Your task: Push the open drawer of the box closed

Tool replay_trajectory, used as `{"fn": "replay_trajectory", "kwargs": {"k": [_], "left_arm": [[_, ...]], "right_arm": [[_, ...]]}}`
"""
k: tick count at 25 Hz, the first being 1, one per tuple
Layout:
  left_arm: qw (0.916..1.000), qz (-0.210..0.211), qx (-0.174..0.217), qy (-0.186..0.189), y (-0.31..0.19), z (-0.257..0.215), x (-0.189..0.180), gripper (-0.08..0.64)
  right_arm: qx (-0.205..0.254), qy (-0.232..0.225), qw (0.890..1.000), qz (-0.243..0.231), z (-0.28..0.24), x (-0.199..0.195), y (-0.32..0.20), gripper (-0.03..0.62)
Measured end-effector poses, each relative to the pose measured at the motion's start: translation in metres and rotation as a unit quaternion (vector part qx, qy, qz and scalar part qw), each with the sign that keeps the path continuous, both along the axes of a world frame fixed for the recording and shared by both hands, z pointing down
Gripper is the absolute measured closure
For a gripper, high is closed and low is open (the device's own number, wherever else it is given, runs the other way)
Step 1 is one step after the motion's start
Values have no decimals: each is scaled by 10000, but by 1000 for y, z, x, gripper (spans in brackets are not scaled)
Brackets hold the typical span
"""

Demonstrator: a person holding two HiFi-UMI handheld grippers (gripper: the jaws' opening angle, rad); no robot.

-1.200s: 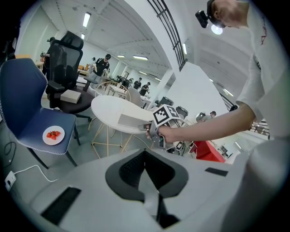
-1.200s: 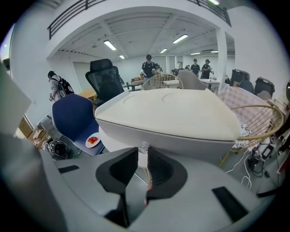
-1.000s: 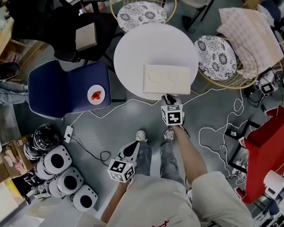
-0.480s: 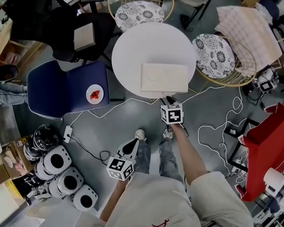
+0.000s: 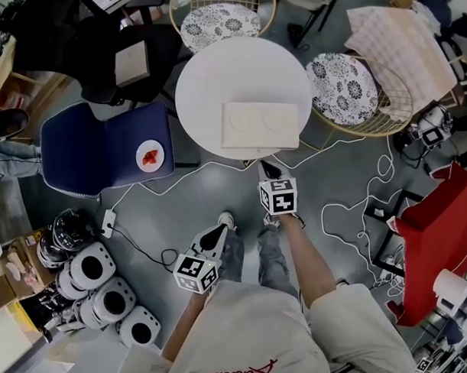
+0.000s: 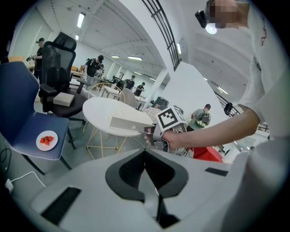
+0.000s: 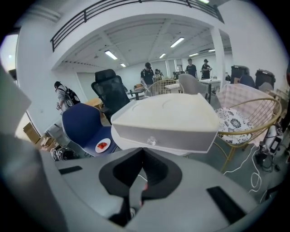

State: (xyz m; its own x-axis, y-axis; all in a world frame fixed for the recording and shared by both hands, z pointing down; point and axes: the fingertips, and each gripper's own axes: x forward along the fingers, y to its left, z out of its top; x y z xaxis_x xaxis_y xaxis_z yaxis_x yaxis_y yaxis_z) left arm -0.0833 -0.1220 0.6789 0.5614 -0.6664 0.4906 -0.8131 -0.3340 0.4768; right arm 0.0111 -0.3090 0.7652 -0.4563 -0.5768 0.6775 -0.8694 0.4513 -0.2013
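A flat white box (image 5: 260, 124) lies at the near edge of the round white table (image 5: 214, 75). In the right gripper view its drawer front (image 7: 163, 138), with a small clear knob (image 7: 151, 141), looks flush with the box body. My right gripper (image 5: 265, 168) points at that front from just off the table edge. Its jaws have just been closing and are shut with nothing between them (image 7: 144, 153). My left gripper (image 5: 219, 232) hangs lower by the person's knee, also shut and empty (image 6: 145, 152). From there I see the box (image 6: 129, 122) and the right gripper's marker cube (image 6: 168, 118).
A blue chair (image 5: 102, 144) at the table's left carries a plate of strawberries (image 5: 150, 156). Wicker chairs with patterned cushions (image 5: 339, 79) stand behind and to the right. White cables (image 5: 357, 216) trail over the floor. A red cabinet (image 5: 438, 236) stands right, and round white devices (image 5: 99, 294) lie lower left.
The right gripper has drawn back a little from the box front, where its tips stood a second ago. The left gripper has barely moved.
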Motion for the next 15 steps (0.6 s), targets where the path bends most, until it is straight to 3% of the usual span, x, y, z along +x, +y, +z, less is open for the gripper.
{"fn": "replay_trajectory", "kwargs": {"k": [8, 15], "left_arm": [[9993, 203, 322, 27, -15, -22, 15, 548], [9945, 391, 970, 53, -44, -76, 31, 548]], "right_arm": [[735, -432, 9963, -51, -75, -8, 1, 575], [1622, -693, 9843, -106, -177, -4, 24, 575]]}}
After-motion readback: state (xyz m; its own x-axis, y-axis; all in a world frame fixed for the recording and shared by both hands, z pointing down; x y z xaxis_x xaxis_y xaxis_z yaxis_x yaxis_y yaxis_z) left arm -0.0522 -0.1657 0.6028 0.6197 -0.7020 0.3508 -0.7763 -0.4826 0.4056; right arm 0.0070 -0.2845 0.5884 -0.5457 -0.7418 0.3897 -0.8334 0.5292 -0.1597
